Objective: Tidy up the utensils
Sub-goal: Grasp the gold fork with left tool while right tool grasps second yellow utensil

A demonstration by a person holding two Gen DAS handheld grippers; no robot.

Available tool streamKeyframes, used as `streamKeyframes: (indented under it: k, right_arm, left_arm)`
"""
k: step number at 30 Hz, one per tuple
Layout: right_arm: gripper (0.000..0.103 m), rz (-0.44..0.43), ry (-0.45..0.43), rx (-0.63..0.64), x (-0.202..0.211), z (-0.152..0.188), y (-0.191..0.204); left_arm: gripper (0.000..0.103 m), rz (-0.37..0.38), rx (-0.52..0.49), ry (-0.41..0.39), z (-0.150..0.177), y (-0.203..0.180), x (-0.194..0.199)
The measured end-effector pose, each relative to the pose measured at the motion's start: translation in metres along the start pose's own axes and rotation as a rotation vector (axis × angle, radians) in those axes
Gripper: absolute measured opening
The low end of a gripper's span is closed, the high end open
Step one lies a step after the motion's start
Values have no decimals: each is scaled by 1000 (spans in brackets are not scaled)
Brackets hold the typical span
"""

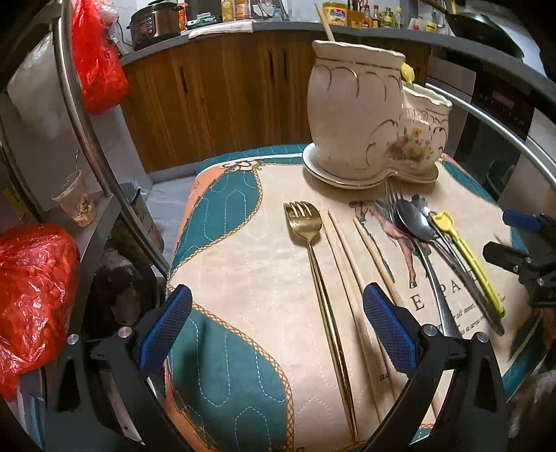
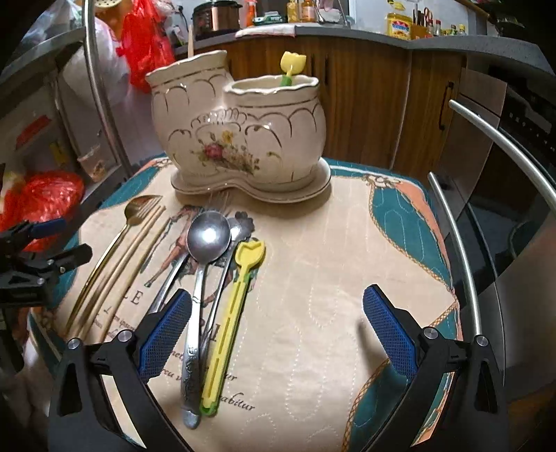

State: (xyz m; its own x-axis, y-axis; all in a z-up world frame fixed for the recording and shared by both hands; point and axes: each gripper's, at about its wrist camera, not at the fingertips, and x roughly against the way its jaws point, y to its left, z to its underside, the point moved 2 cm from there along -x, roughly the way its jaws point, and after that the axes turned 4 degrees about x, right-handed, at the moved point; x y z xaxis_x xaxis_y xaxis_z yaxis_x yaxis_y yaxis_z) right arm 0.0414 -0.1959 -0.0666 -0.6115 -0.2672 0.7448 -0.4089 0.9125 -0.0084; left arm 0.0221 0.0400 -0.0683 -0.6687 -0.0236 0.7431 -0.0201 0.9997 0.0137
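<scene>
A cream ceramic two-pot utensil holder [image 1: 365,118] [image 2: 239,135] stands at the far side of a quilted mat; a chopstick [image 1: 325,22] and a yellow tulip tool [image 2: 291,66] stick out of it. On the mat lie a gold fork [image 1: 312,264] [image 2: 114,240], wooden chopsticks [image 1: 351,264] [image 2: 128,257], a steel spoon [image 1: 417,233] [image 2: 201,278] over a steel fork, and a yellow-green tool [image 1: 465,267] [image 2: 229,323]. My left gripper [image 1: 278,330] is open above the gold fork's handle. My right gripper [image 2: 278,333] is open, just right of the spoon pile.
The quilted mat [image 1: 243,260] [image 2: 330,278] covers a small surface framed by curved metal rails [image 1: 87,139] [image 2: 486,260]. Red plastic bags [image 1: 31,295] sit on the left. Wooden cabinets [image 1: 226,97] and a cluttered counter stand behind.
</scene>
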Motion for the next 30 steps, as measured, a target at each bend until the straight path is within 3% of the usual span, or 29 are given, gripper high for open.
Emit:
streamKeyframes:
  k: [2,4,11,14,17,21,23,25,26,30]
  right_arm:
    - [96,-3,10,1,-1,1,0]
    - [94,-21,16,-2,-2,1,2]
    - [50,-58,68,-4,-11,0,10]
    - [36,-69,82,1,-14,0,14]
    - [29,-92,99,1,-16,0,18]
    - [28,-88,118,0,-23,0,19]
    - [16,-83,118,-10,-24,-1,18]
    - [11,-87,114,-23,-24,-1,16]
    - [11,-93,109,-34,-23,-1,14]
    - [11,-92,85,-43,-18,-3,10]
  left_arm:
    - [96,1,-3,1,1,0,0]
    - [84,13,0,11,1,0,-2]
    - [69,50,-21,32,4,-9,-5]
    - [65,61,-31,35,4,-12,-6]
    - [61,70,-29,38,4,-12,-6]
    - [52,91,-24,52,5,-13,-9]
    - [50,97,-23,56,5,-14,-11]
    - [37,111,-22,67,5,-14,-12]
    - [36,114,-21,70,4,-14,-13]
    - [17,123,-23,89,4,-16,-16]
